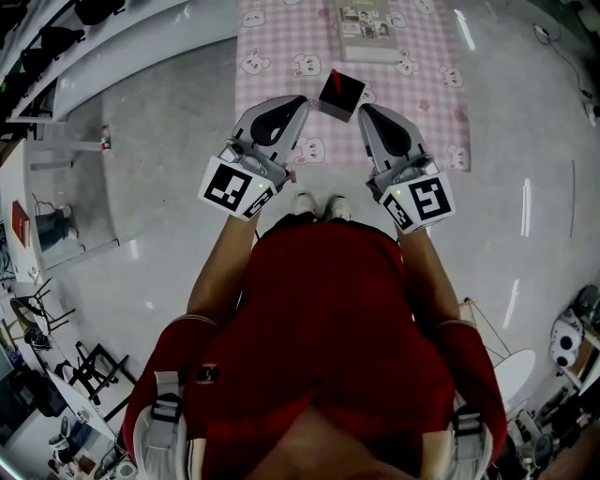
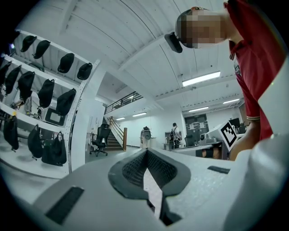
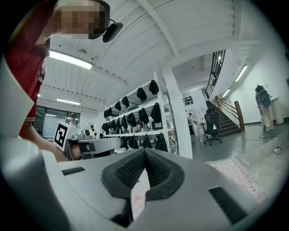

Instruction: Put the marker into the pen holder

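Left tool (image 1: 297, 101) and right tool (image 1: 367, 112) are both closed on nothing. Between their tips, on the pink cloth (image 1: 281, 37), the black holder (image 1: 343, 99) has the red marker (image 1: 335, 79) inside

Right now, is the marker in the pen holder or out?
In, it seems: a thin red marker pokes up inside the black pen holder on the pink cloth.

Cloth (image 1: 281, 42): pink checked, small animal prints;
Box (image 1: 368, 28): pale, printed, on the cloth's far end;
Shelving (image 1: 112, 42): white, left of the cloth;
Office chair (image 3: 211, 128): black, beyond the cloth
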### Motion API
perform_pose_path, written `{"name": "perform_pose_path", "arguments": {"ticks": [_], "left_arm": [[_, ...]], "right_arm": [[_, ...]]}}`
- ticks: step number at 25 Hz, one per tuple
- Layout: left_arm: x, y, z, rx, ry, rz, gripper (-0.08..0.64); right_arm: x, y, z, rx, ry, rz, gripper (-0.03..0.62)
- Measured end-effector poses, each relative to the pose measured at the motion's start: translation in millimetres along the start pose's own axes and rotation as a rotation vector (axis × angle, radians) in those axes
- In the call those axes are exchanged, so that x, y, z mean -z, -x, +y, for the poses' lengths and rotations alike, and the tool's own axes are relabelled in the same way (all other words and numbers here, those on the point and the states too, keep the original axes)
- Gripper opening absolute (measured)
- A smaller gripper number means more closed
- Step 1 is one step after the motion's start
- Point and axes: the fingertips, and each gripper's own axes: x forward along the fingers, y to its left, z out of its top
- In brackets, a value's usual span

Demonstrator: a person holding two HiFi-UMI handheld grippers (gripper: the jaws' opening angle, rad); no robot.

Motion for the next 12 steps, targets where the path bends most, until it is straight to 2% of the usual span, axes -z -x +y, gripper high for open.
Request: {"name": "perform_pose_path", "arguments": {"ticks": [12], "left_arm": [[-1.4,-1.0,-1.1,0.008,0.017,-0.006,0.005]], "right_arm": [[-3.7,8.9,1.8,0.021,0.024,0.002,-0.003]]}}
